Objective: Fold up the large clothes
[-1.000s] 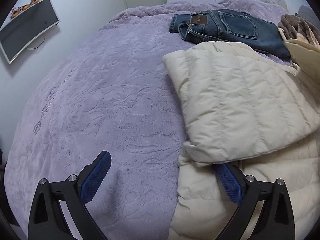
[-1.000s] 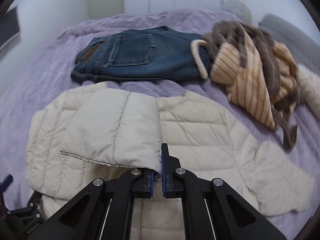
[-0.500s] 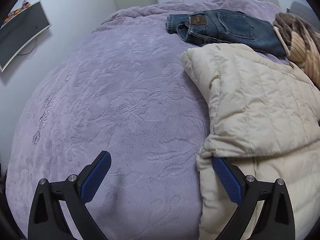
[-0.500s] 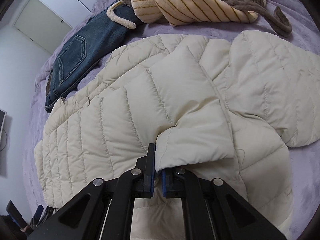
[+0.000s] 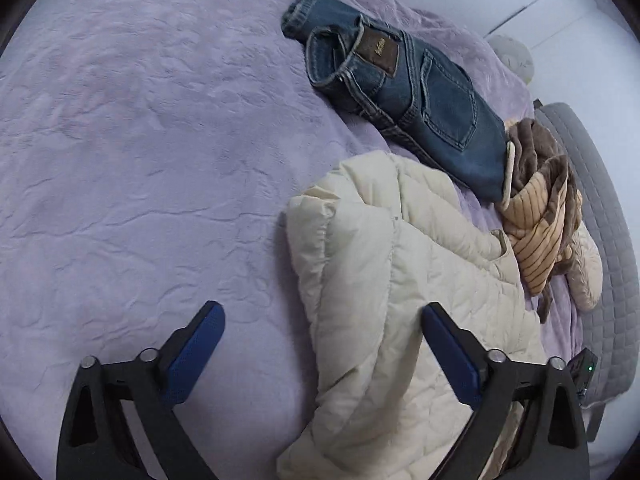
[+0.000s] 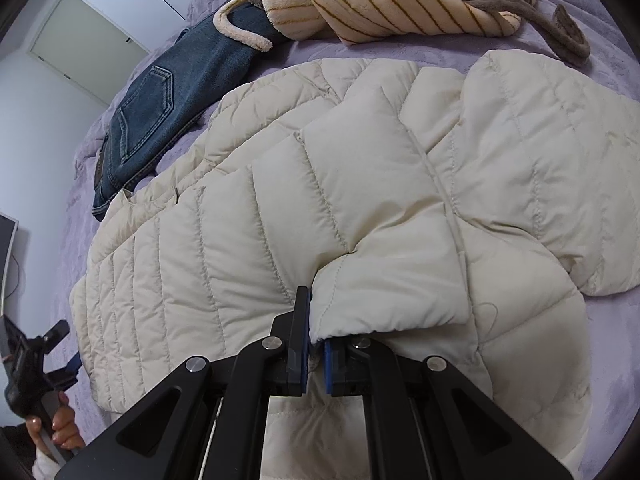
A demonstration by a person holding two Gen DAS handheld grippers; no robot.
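A cream quilted puffer jacket [image 6: 360, 184] lies on the purple bed, one side folded over onto its middle. My right gripper [image 6: 316, 344] is shut on the edge of that folded flap, low over the jacket. In the left wrist view the jacket [image 5: 400, 280] lies bunched at the lower right. My left gripper [image 5: 320, 344] is open and empty, its right finger over the jacket's edge, its left finger over bare bedspread. The left gripper also shows at the lower left of the right wrist view [image 6: 60, 344].
Folded blue jeans [image 5: 404, 84] lie further up the purple bedspread [image 5: 140, 140]. A brown and tan striped robe [image 6: 400, 0] is piled beyond the jacket, beside the jeans. A grey quilted headboard [image 5: 600, 240] runs along the right side. A monitor [image 6: 6, 256] hangs on the left wall.
My right gripper carried the flap across the jacket and now holds it low over the middle. My left gripper swung right and tilted, so the jacket edge now lies between its fingers.
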